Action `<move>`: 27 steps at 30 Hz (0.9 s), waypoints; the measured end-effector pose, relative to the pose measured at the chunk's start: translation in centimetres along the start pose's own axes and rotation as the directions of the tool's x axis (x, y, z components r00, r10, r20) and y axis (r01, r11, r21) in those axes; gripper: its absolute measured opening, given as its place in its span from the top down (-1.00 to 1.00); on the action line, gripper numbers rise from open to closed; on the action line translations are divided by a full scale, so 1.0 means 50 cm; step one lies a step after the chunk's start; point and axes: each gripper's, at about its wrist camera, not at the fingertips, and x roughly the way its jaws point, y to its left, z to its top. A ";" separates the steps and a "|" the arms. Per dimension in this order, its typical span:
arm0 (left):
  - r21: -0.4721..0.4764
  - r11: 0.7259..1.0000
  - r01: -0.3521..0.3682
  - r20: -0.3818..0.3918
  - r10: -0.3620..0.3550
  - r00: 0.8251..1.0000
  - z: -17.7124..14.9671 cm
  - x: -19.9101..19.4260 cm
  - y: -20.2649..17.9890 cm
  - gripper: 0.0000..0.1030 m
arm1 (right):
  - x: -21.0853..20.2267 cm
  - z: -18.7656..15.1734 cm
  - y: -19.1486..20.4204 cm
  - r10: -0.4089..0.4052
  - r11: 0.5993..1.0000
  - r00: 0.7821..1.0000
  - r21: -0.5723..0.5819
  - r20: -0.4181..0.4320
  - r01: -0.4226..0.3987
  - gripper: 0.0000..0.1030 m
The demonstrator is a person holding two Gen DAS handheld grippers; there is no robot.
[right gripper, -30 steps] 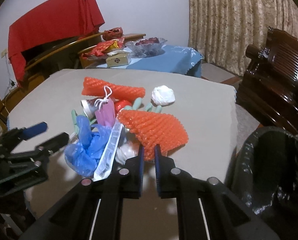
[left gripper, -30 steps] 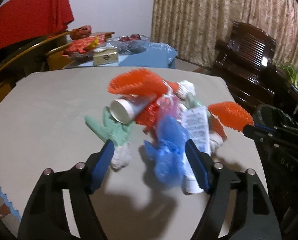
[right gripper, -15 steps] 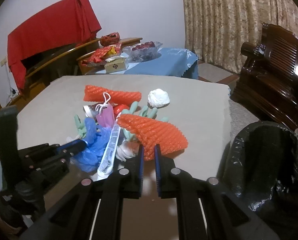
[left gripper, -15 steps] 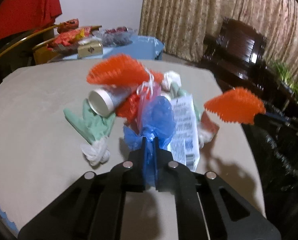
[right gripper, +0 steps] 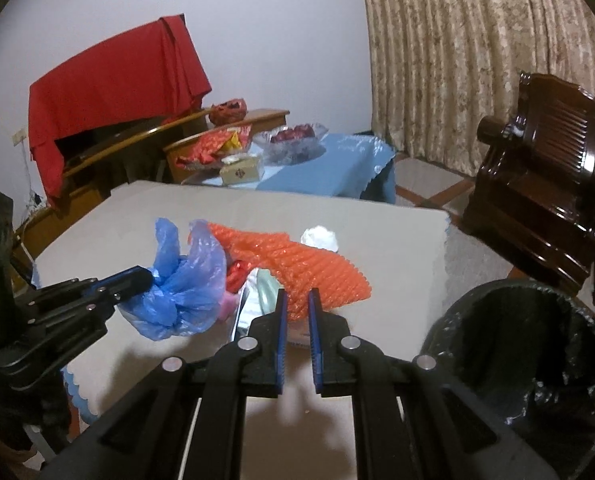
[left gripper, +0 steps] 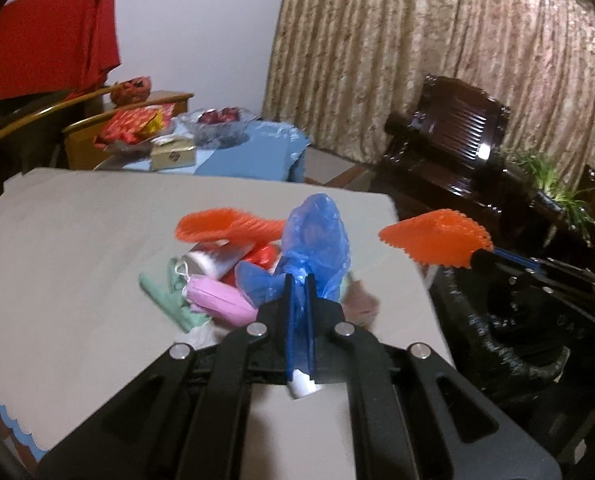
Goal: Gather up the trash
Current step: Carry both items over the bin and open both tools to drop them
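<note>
Jaws of left gripper [left gripper: 300,280] clamped on blue plastic bag [left gripper: 313,240], bag standing upward above bench [left gripper: 77,248]. Right gripper [right gripper: 296,300] jaws narrowly parted, pinching orange foam net [right gripper: 309,268]; net's long axis runs away leftward, beside black-lined bin [right gripper: 537,360].

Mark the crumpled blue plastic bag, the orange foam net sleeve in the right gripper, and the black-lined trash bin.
crumpled blue plastic bag [left gripper: 313,240], left wrist view, bulging upper body.
orange foam net sleeve [right gripper: 317,276], right wrist view, ribbed middle.
black-lined trash bin [right gripper: 457,320], right wrist view, near rim.
</note>
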 end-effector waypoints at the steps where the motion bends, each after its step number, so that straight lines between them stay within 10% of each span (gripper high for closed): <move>1: 0.005 1.000 0.007 0.003 -0.007 1.000 0.005 0.000 -0.008 0.93 | -0.011 0.002 -0.008 -0.009 1.000 1.000 0.006 0.010 0.009 0.80; 13: 0.109 0.977 0.181 -0.019 -0.180 0.983 0.030 0.062 -0.188 0.93 | -0.113 -0.034 -0.162 -0.197 0.973 0.980 0.125 0.027 0.193 0.80; 27: 0.199 0.896 0.396 -0.116 -0.380 0.918 0.011 0.163 -0.423 0.93 | -0.188 -0.127 -0.325 -0.392 0.886 0.919 0.250 -0.045 0.390 0.80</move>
